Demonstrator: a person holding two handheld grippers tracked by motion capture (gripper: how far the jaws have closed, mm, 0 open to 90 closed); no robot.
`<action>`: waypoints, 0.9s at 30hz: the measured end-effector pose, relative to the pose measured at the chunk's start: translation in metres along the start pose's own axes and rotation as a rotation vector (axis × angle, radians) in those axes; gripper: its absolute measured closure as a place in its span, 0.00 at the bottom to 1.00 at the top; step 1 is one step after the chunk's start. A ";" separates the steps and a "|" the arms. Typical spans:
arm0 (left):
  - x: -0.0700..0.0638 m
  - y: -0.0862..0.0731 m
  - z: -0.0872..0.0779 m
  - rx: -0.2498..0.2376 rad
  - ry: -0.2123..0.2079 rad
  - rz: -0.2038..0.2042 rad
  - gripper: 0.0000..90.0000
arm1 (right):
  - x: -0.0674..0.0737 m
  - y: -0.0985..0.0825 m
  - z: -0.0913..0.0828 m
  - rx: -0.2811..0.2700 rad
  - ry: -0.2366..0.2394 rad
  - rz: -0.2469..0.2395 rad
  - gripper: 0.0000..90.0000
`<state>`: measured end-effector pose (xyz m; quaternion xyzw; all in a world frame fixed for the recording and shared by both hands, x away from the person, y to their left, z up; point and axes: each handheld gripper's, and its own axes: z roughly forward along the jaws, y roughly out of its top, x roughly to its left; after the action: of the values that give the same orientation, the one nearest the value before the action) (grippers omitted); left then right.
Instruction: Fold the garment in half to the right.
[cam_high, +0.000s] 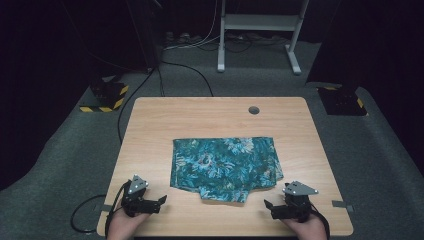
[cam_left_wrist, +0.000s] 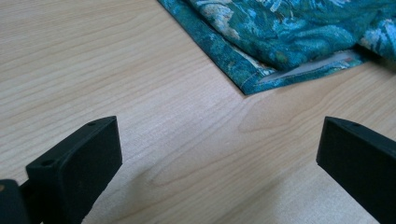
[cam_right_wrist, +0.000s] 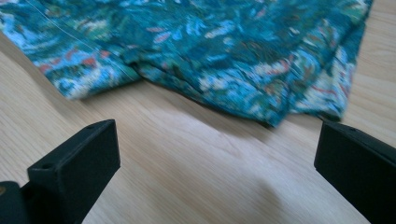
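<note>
One folded cloth (cam_high: 225, 167), teal floral weave, creased, lies on wood-grain table (cam_high: 150, 130) between two tongs. Left gripper (cam_high: 161, 201) and right gripper (cam_high: 269, 205): jaws apart, empty.

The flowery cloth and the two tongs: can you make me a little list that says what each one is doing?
cloth: teal flowery cloth, folded, lying flat mid-table
table: light wood table, small round hole near far edge
left tongs: left tongs open, near the cloth's near left corner, not touching
right tongs: right tongs open, near the cloth's near right corner, not touching
</note>
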<state>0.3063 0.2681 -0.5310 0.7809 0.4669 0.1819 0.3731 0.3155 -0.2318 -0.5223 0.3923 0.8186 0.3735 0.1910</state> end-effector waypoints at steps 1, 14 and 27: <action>0.001 0.001 0.000 -0.002 0.002 0.003 0.00 | 0.002 0.002 0.001 -0.003 0.003 0.000 0.00; 0.018 0.022 0.000 -0.030 0.007 0.004 0.00 | 0.033 0.025 0.013 -0.048 0.060 -0.009 0.00; 0.032 0.043 0.024 -0.047 -0.009 -0.023 0.01 | 0.069 0.046 0.032 -0.078 0.123 -0.029 0.01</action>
<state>0.3628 0.2736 -0.5161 0.7672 0.4698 0.1851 0.3955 0.3149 -0.1437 -0.5092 0.3490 0.8193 0.4255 0.1610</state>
